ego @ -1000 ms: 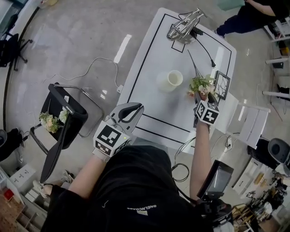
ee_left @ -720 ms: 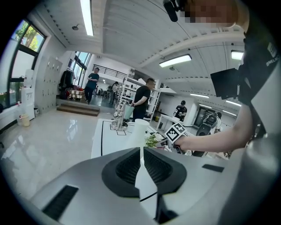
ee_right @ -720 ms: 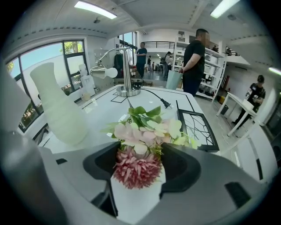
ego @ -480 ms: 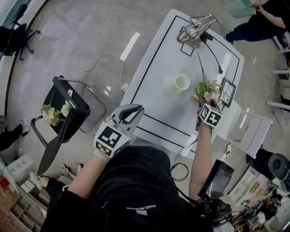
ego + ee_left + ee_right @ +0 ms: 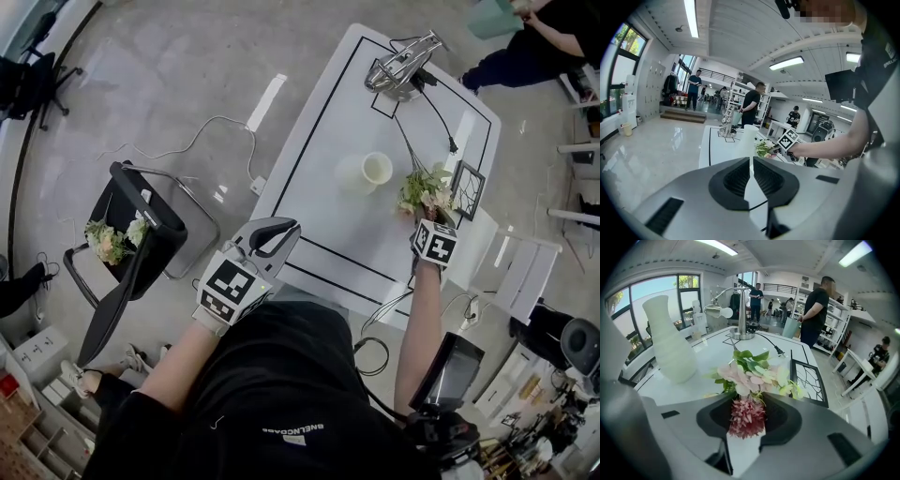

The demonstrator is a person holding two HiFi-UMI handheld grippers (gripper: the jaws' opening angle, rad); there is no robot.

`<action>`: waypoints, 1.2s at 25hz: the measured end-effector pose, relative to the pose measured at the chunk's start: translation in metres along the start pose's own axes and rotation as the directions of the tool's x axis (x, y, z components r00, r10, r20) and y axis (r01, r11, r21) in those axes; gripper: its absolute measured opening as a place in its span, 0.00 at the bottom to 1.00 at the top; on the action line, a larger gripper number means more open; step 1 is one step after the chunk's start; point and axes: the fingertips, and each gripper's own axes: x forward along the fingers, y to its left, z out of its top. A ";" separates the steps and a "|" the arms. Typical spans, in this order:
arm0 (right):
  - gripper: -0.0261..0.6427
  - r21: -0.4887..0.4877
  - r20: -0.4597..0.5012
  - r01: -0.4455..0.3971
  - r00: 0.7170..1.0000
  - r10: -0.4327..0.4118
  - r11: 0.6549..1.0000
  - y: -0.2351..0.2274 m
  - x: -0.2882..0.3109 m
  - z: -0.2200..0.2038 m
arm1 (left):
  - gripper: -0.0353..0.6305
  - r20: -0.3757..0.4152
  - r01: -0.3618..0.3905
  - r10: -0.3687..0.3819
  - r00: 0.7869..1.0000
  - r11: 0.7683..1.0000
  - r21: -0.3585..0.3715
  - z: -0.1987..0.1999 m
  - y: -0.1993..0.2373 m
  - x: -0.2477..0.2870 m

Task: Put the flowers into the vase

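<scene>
A white ribbed vase (image 5: 375,171) stands upright in the middle of the white table (image 5: 319,141); it also shows in the right gripper view (image 5: 670,343) and in the left gripper view (image 5: 744,140). To its right on the table lies a bunch of flowers (image 5: 424,190) with pink, red and green heads (image 5: 754,373). My right gripper (image 5: 425,213) (image 5: 747,399) is closing on them, with the red head squeezed between its jaws. My left gripper (image 5: 279,231) (image 5: 751,161) hangs shut and empty off the table's near edge.
A chrome desk lamp (image 5: 398,61) with a black cable stands at the table's far end. A black-framed panel (image 5: 467,189) lies just right of the flowers. A black chair (image 5: 141,244) to the left holds another bunch (image 5: 111,242). A white chair (image 5: 520,262) stands at the right.
The right gripper has edged slightly toward the flower heads and stays over them. The left gripper has not moved.
</scene>
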 end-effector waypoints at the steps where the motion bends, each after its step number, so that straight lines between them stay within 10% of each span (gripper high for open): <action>1: 0.26 -0.010 0.005 0.004 1.000 -0.004 1.000 -0.001 -0.004 0.002 | 0.06 -0.001 0.003 -0.003 1.000 1.000 0.004 0.000 -0.001 0.000; 12: 0.21 -0.217 0.079 0.097 0.994 -0.082 0.971 -0.011 -0.073 0.026 | 0.06 0.007 0.083 -0.084 0.996 0.995 0.048 0.007 -0.009 0.004; 30: 0.20 -0.577 0.260 0.276 0.954 -0.147 0.768 -0.008 -0.236 0.126 | 0.06 0.041 0.207 -0.211 0.977 0.975 0.086 0.025 -0.008 0.042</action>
